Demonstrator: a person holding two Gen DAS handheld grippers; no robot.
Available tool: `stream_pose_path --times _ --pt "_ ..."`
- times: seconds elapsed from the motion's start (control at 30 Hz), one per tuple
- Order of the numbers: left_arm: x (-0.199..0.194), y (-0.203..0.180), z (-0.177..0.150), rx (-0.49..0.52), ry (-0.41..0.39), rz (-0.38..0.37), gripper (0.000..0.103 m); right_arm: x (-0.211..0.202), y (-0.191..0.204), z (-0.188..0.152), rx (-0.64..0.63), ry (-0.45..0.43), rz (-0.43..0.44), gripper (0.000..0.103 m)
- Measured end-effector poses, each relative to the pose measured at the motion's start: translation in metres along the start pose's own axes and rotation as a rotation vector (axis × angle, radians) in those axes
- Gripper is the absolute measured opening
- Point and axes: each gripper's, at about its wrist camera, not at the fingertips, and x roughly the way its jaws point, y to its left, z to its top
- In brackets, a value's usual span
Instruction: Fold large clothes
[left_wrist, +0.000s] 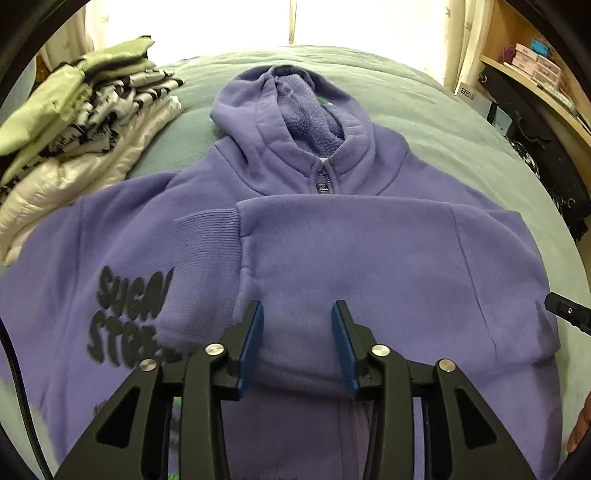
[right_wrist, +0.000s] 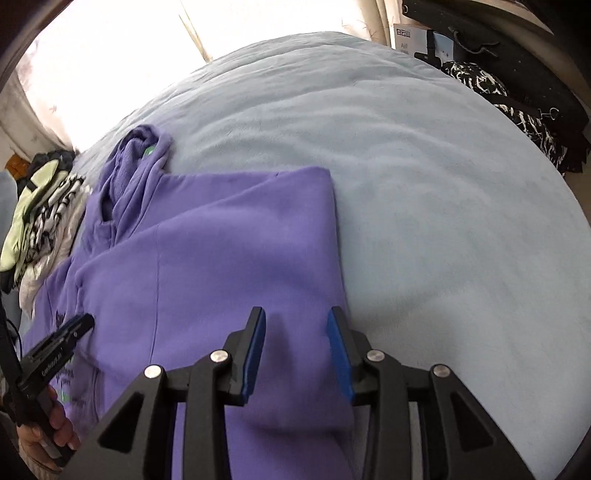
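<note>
Purple hoodie (left_wrist: 332, 258) lying face up on bed (right_wrist: 443, 184), hood pointing toward window. One sleeve (left_wrist: 369, 240) lying folded across chest, ribbed cuff (left_wrist: 207, 251) resting beside black lettering. Left gripper (left_wrist: 297, 341) hovering over sleeve, fingers (left_wrist: 255, 332) standing apart, gripping nothing. Right gripper (right_wrist: 296, 347) hanging over hoodie's folded edge near bare blanket, fingers (right_wrist: 341, 350) parted, nothing pinched. Clothes stack (left_wrist: 81, 140) sitting beside hoodie.

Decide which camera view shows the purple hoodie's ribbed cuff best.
The left wrist view: the ribbed cuff lies unobstructed across the purple fleece hoodie, beside the black lettering. In the right wrist view I cannot make out the cuff.
</note>
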Motion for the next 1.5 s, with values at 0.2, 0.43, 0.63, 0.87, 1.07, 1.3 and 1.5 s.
stream_pose_path --times 0.2,0.43,0.63,0.87,1.07,1.3,1.5 --pt "-0.063 0.000 -0.010 0.014 -0.094 -0.008 0.049 -0.044 0.005 -0.022 0.004 0.013 0.062 0.035" --pt "-0.142 0.008 -0.036 0.003 -0.167 -0.019 0.056 -0.110 0.014 -0.062 -0.024 0.005 0.141 0.036" --pt "-0.186 0.014 -0.064 0.018 -0.172 -0.018 0.056 -0.157 0.030 -0.095 -0.076 -0.010 0.171 0.041" --pt "-0.227 0.030 -0.102 0.008 -0.170 -0.042 0.059 -0.192 0.063 -0.130 -0.131 -0.018 0.234 0.042" --pt "-0.253 0.051 -0.127 0.002 -0.196 -0.027 0.060 -0.212 0.099 -0.152 -0.184 -0.034 0.283 0.042" --pt "-0.271 0.080 -0.145 -0.009 -0.231 0.013 0.064 -0.217 0.155 -0.168 -0.271 -0.048 0.324 0.042" --pt "-0.271 0.113 -0.150 -0.056 -0.229 0.035 0.065 -0.202 0.204 -0.175 -0.330 -0.045 0.333 0.042"
